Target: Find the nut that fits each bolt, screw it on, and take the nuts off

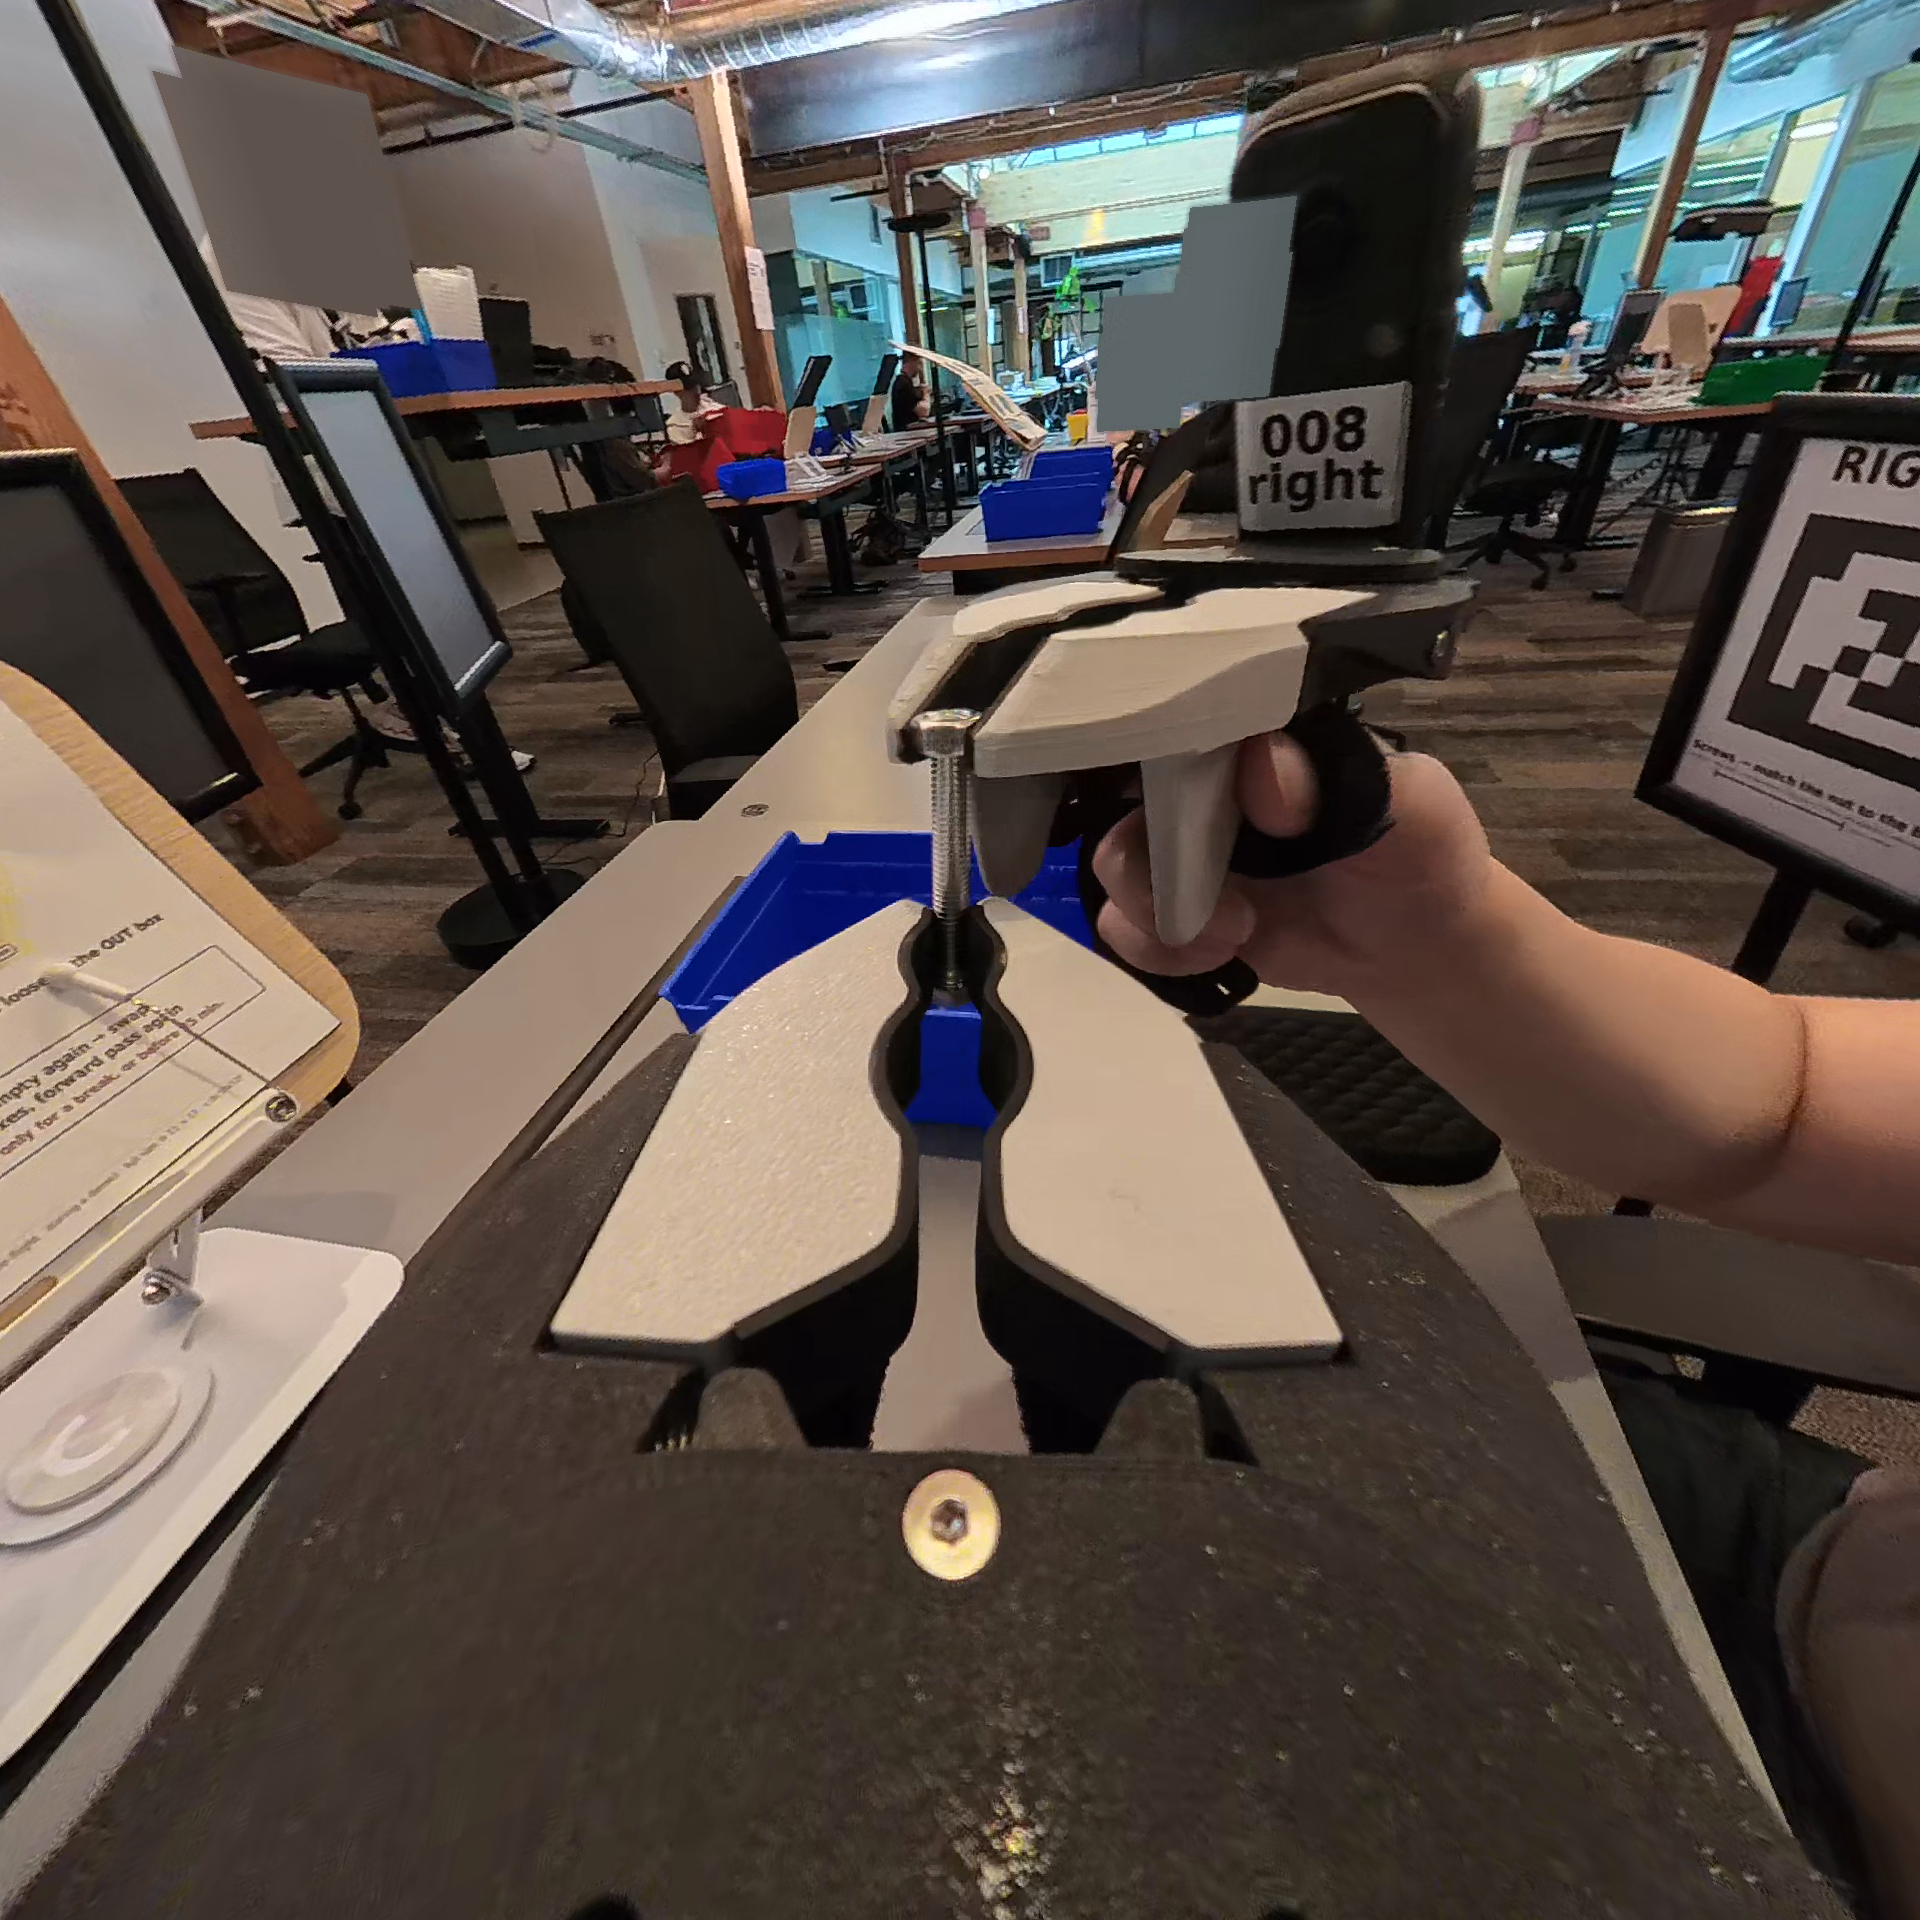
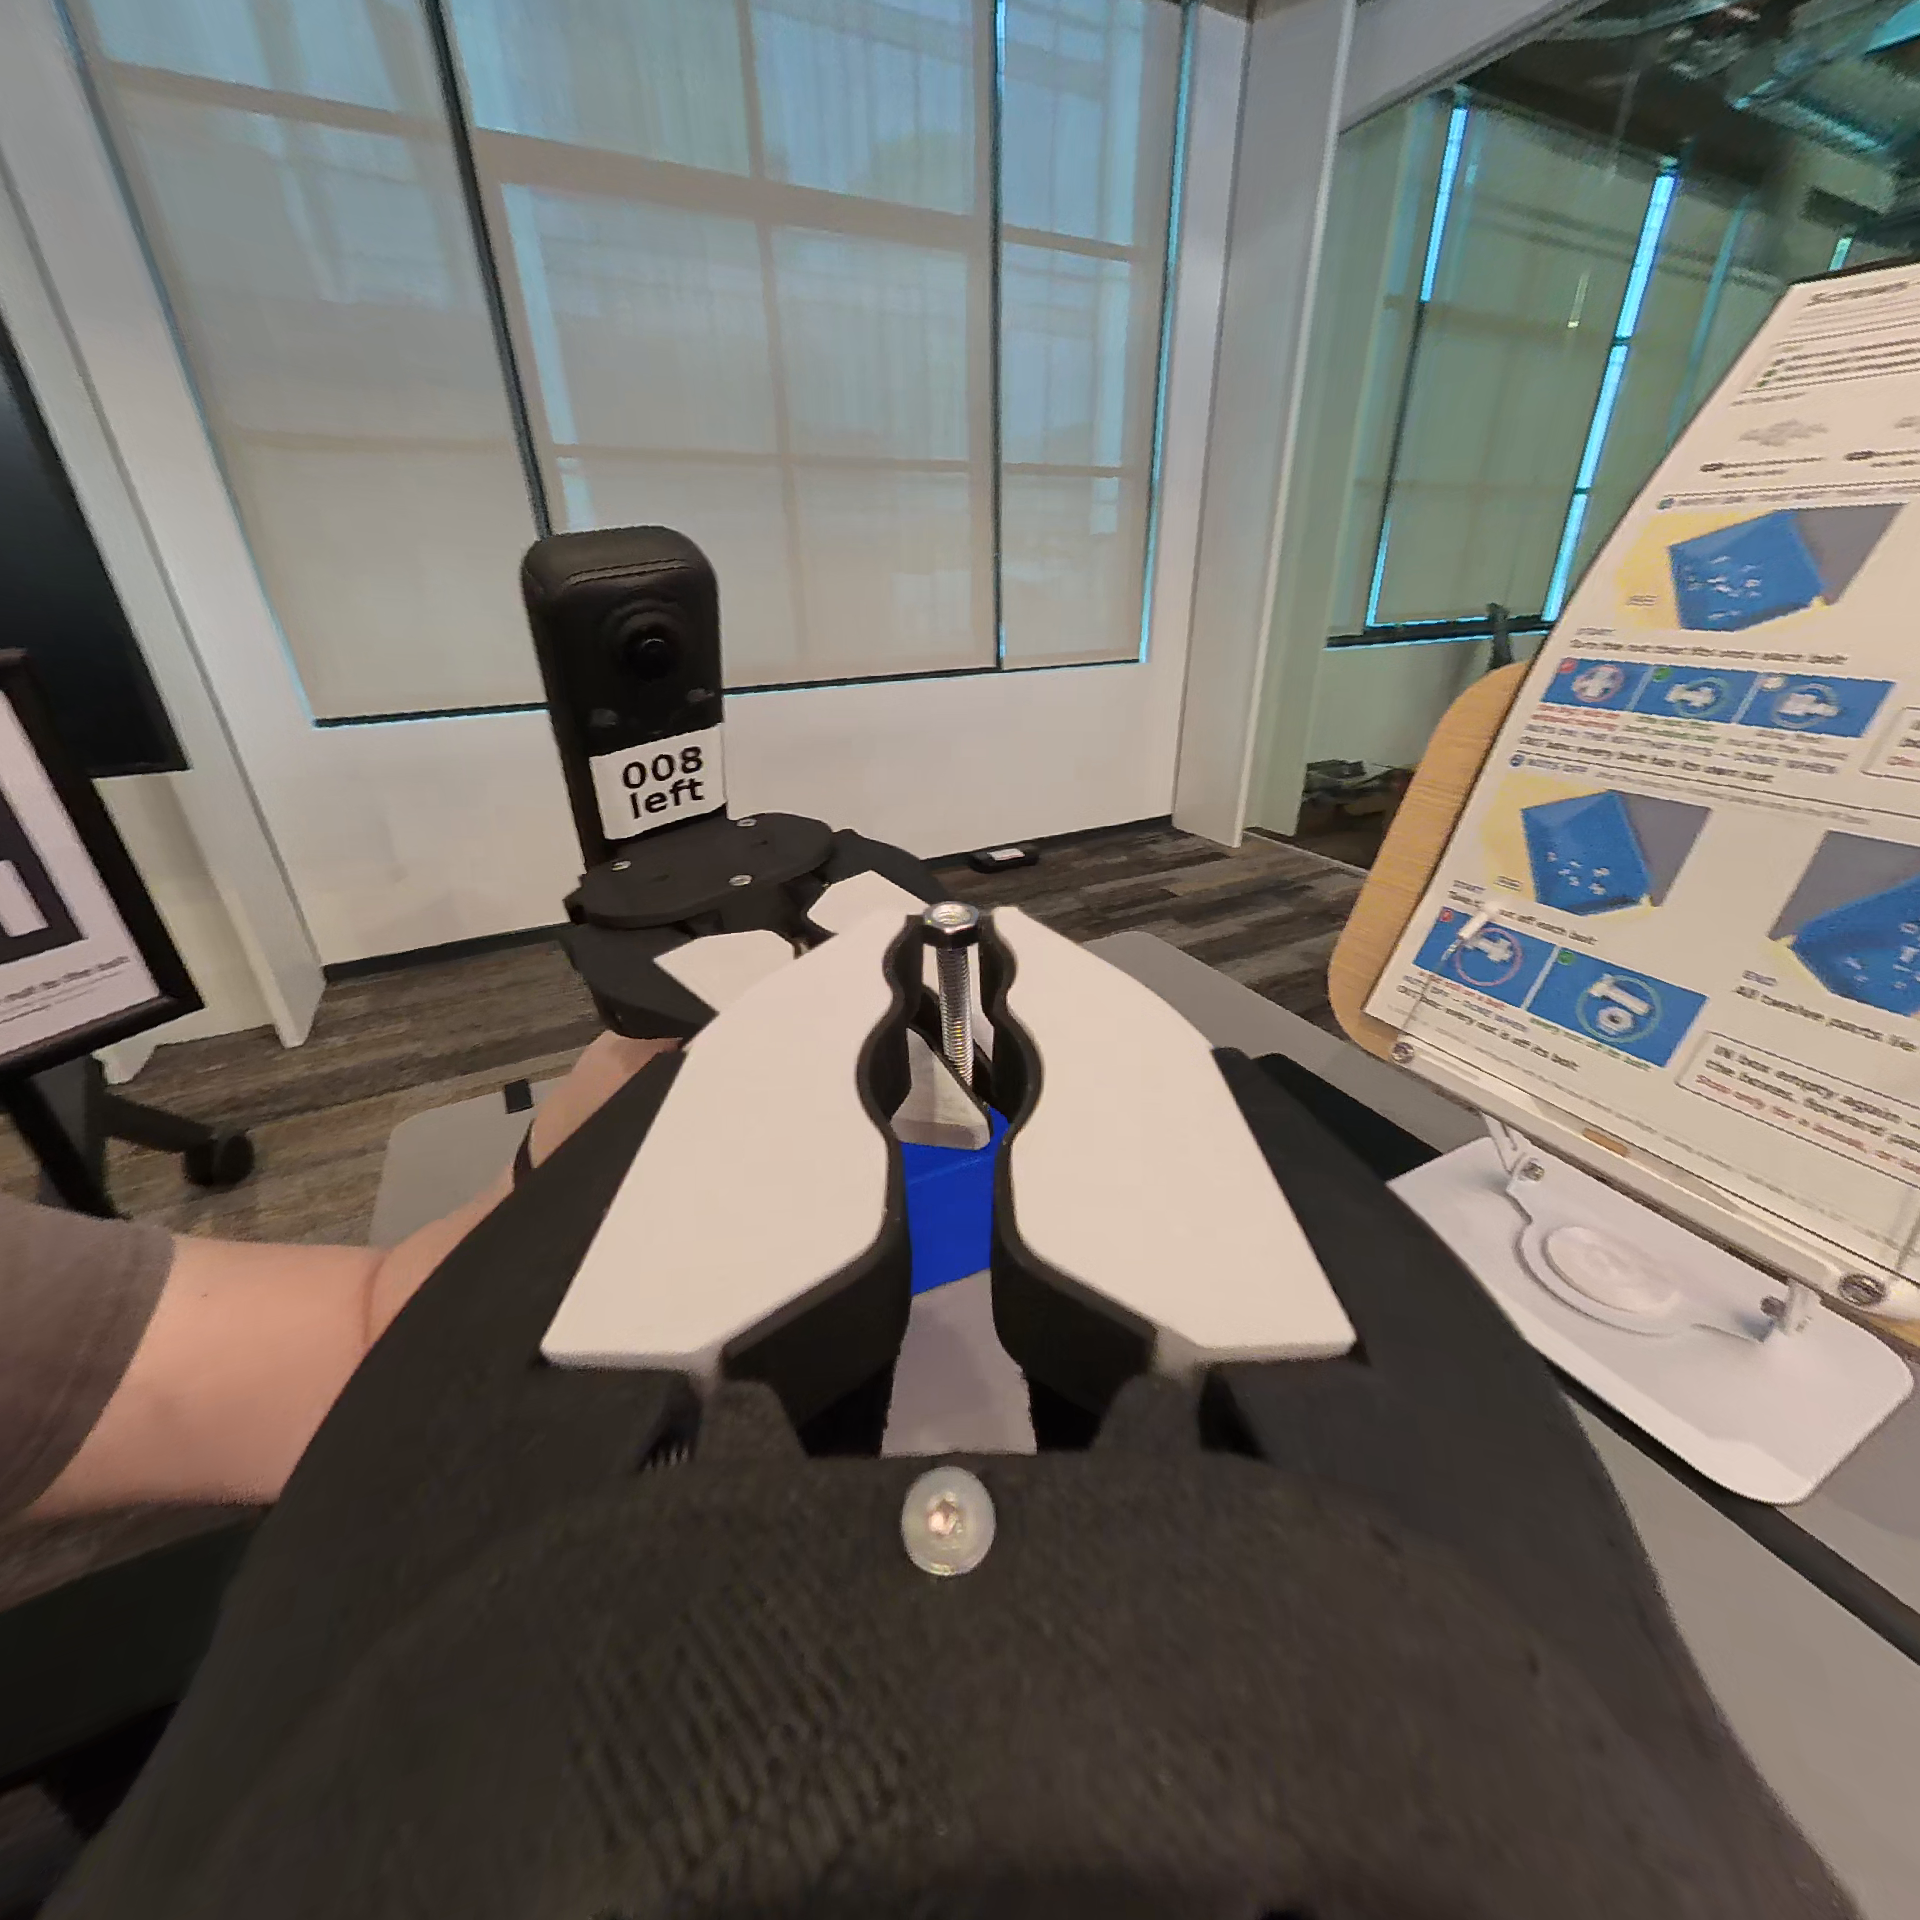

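A silver bolt (image 1: 951,831) hangs upright between my two grippers, above a blue bin (image 1: 810,914). My right gripper (image 1: 940,727) is shut on the bolt's hex head from above. It is held by a hand (image 1: 1351,883). My left gripper (image 1: 951,920) is shut around the bolt's lower end, where a small dark nut (image 1: 951,971) sits between the fingertips. In the right wrist view my right gripper (image 2: 951,925) pinches the bolt head, with the bolt's shaft (image 2: 958,1008) running down to a left finger (image 2: 935,1107). The nut is hidden there.
The blue bin (image 2: 945,1216) stands on a grey table (image 1: 623,935). An instruction board (image 2: 1662,831) on a white stand is at the table's left side (image 1: 125,1039). A framed marker sign (image 1: 1818,644) stands to the right. Office chairs and desks are behind. Less than 4 cm separates the two grippers' tips.
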Demonstrator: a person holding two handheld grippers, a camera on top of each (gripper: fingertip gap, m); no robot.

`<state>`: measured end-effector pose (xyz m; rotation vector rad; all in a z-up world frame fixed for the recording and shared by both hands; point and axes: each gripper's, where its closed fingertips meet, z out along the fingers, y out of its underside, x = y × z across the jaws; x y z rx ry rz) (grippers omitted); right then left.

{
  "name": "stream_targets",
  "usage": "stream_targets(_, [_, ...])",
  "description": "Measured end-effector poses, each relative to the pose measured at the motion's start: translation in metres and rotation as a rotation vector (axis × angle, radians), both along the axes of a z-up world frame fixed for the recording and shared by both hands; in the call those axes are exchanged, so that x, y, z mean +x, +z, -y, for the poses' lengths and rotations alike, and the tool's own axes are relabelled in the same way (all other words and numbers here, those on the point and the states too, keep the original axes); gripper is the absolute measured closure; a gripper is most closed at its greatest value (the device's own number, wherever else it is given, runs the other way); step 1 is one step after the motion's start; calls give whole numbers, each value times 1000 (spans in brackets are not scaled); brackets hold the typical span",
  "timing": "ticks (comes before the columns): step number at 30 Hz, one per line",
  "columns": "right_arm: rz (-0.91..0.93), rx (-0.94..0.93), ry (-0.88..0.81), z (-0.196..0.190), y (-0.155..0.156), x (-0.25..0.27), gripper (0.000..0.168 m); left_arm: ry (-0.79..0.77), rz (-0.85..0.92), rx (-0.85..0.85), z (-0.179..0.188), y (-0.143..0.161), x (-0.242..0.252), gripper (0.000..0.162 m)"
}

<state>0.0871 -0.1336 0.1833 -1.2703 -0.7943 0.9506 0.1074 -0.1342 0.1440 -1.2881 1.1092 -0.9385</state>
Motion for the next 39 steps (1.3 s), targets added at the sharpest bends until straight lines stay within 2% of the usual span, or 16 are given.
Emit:
stream_targets(12, [20,-15,-260,-16,-7,0,157,116,-25,1,-16,-6,-2,157])
stream_targets(32, [44,-14,-238,-15,-7,-4,156,95,-12,0,-12,-3,-3,157])
stream_targets(37, [40,-15,-236,-14,-8,-2,143,78,-5,-10,-11,-2,-5,157])
stream_targets(39, [32,-2,-177,-7,-6,-2,136,49,-6,-13,-7,-1,-5,157])
